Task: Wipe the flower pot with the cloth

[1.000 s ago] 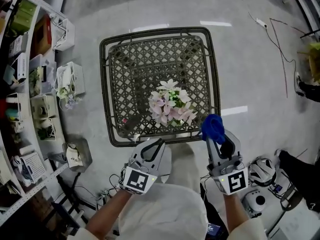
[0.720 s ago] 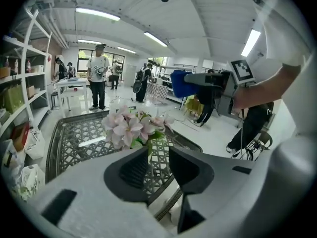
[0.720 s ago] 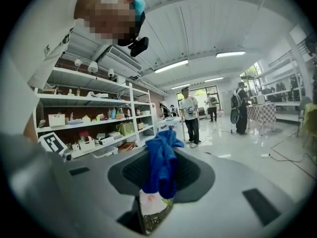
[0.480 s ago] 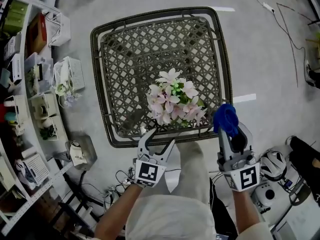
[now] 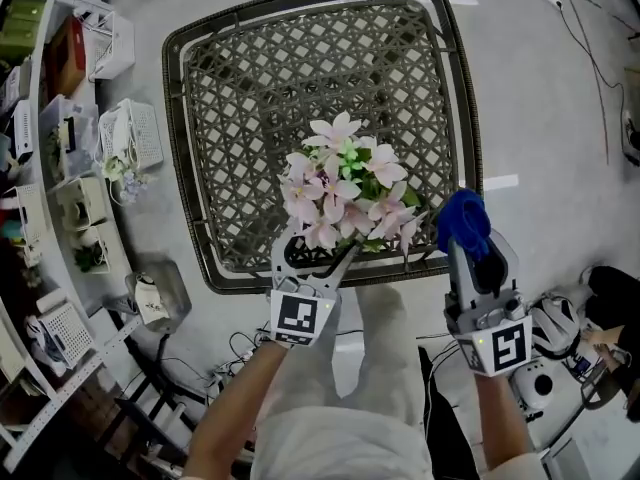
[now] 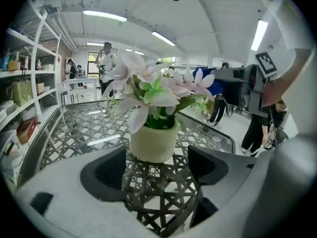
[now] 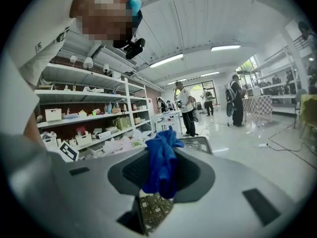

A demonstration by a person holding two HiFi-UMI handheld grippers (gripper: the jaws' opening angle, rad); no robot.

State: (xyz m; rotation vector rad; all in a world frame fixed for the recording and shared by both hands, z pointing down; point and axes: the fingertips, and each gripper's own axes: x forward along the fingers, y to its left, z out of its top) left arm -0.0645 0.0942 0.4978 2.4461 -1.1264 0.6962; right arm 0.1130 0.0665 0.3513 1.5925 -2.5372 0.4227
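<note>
A cream flower pot (image 6: pixel 151 143) with pink-white artificial flowers (image 5: pixel 345 190) stands near the front edge of a woven wicker table (image 5: pixel 190 168). In the head view the blooms hide the pot. My left gripper (image 5: pixel 318 251) is at the table's front edge, just short of the pot, and its jaws are opening. They stand wide on either side of the pot's near face without touching it, as the left gripper (image 6: pixel 156 168) view shows. My right gripper (image 5: pixel 470 236) is to the right of the flowers, shut on a bunched blue cloth (image 5: pixel 463 220). The cloth (image 7: pixel 161 165) hangs between its pads.
Shelves with boxes and baskets (image 5: pixel 60 148) line the left side. Cables and a white box (image 5: pixel 150 303) lie on the floor by the table's front left corner. A helmet (image 5: pixel 555 328) and gear sit on the floor at right. People stand far off in the hall (image 7: pixel 187 108).
Both grippers have come down closer to the table's front edge. The left jaws went from shut to wide open and now flank the pot. The blue cloth stays in the right gripper.
</note>
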